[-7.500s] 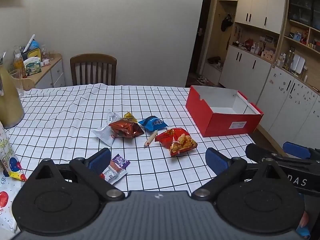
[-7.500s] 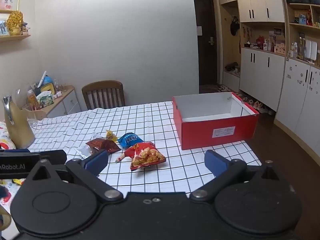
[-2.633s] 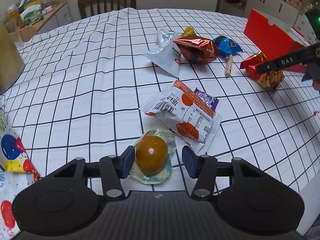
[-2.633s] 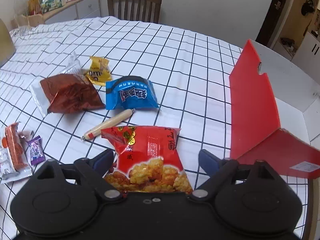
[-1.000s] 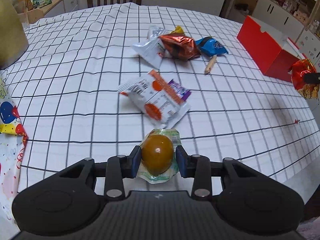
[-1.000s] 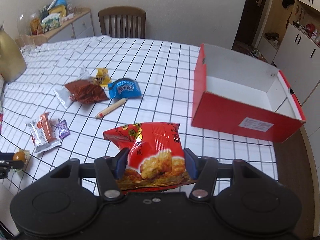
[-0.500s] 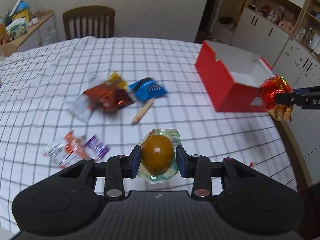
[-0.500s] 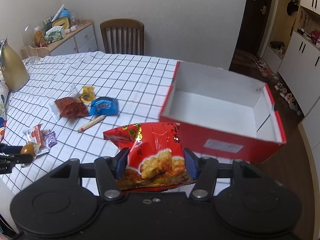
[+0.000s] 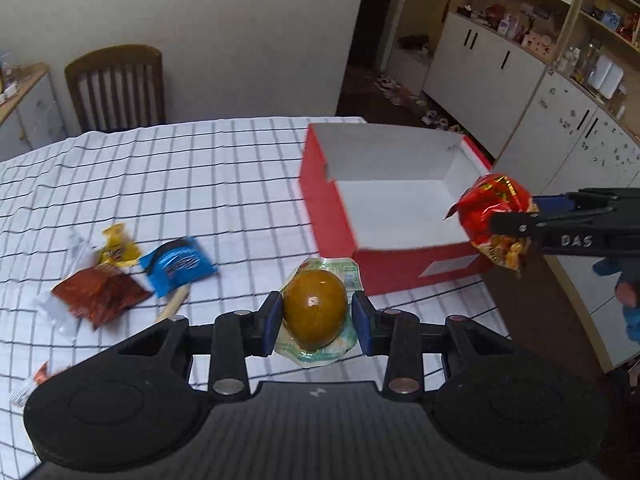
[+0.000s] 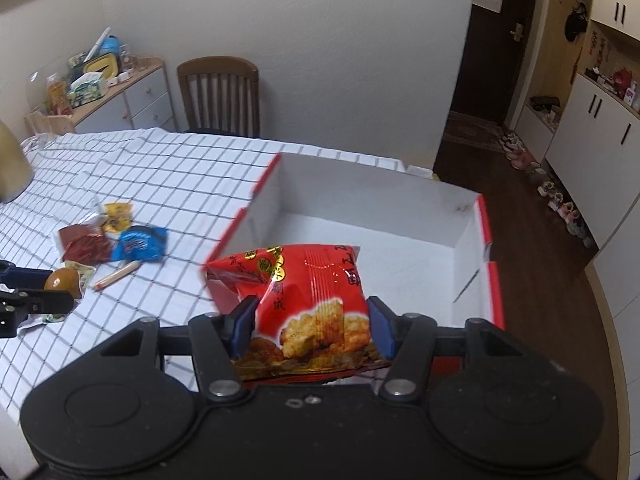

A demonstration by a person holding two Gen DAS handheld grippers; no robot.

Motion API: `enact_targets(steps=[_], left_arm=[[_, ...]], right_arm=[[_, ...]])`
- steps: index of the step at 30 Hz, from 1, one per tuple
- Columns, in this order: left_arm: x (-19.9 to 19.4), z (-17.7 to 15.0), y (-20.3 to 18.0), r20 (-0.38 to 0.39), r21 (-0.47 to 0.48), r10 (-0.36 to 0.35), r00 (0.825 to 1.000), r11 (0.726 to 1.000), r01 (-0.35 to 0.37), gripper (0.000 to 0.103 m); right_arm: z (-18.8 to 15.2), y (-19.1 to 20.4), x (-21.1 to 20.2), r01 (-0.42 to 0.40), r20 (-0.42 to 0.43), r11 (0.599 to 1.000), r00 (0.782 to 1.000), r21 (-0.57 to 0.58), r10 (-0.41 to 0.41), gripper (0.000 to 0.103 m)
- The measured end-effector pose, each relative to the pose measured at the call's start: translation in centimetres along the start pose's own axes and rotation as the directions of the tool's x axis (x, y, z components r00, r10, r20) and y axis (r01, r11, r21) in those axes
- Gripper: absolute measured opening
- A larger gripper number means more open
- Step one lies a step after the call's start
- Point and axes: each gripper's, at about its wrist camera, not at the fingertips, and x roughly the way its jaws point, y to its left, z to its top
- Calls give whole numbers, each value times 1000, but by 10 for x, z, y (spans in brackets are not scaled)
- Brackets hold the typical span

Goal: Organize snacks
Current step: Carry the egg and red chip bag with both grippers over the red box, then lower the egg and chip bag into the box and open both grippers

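My left gripper (image 9: 315,316) is shut on a brown egg in a clear green-printed wrapper (image 9: 314,312), held in the air just short of the red box's near-left corner. The red box (image 9: 332,200) is open, white inside and holds nothing. My right gripper (image 10: 308,326) is shut on a red snack bag (image 10: 304,292), which hangs at the box's (image 10: 486,220) near edge. In the left wrist view that red bag (image 9: 494,216) hangs at the box's right corner. The egg (image 10: 62,278) shows small at the left of the right wrist view.
On the checked tablecloth (image 9: 200,184) lie a blue packet (image 9: 176,264), a dark red packet (image 9: 98,294), a yellow packet (image 9: 116,246), a sausage stick (image 9: 174,306) and a white-orange packet (image 9: 30,382) at the left edge. A wooden chair (image 9: 116,84) stands behind the table. Cabinets (image 9: 560,128) line the right.
Both grippers have carried their snacks rightward and higher toward the red box, which now fills more of each view. The loose packets have slid left in the pictures. Both grips are unchanged.
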Motion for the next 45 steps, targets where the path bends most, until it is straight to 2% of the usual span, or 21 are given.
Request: enact_targets(steps=[7, 10, 16, 19, 26, 29, 32, 45], left_arm=[[28, 45, -43, 28, 80, 12, 1000, 997, -14, 36], [49, 65, -55, 5, 77, 7, 1000, 997, -8, 36], [90, 96, -81, -7, 113, 48, 999, 993, -47, 37], [111, 106, -91, -37, 103, 52, 998, 994, -48, 37], [158, 122, -104, -102, 119, 91, 991, 990, -79, 37], [179, 128, -103, -149, 114, 103, 984, 990, -86, 37], [195, 127, -105, -173, 153, 138, 975, 982, -112, 37], [229, 117, -112, -265, 179, 175, 948, 975, -130, 37]], right_arm=[[10, -35, 17, 41, 6, 999, 999, 21, -41, 57], [14, -48, 26, 60, 6, 998, 998, 23, -61, 57], [17, -65, 50, 74, -20, 997, 997, 20, -74, 57], [18, -69, 63, 78, -43, 997, 996, 9, -77, 57], [23, -78, 91, 51, -94, 998, 994, 37, -48, 57], [23, -76, 101, 41, -118, 999, 992, 12, -40, 57], [22, -73, 109, 35, -149, 999, 988, -27, -39, 57], [18, -68, 129, 41, -219, 995, 974, -86, -59, 57]])
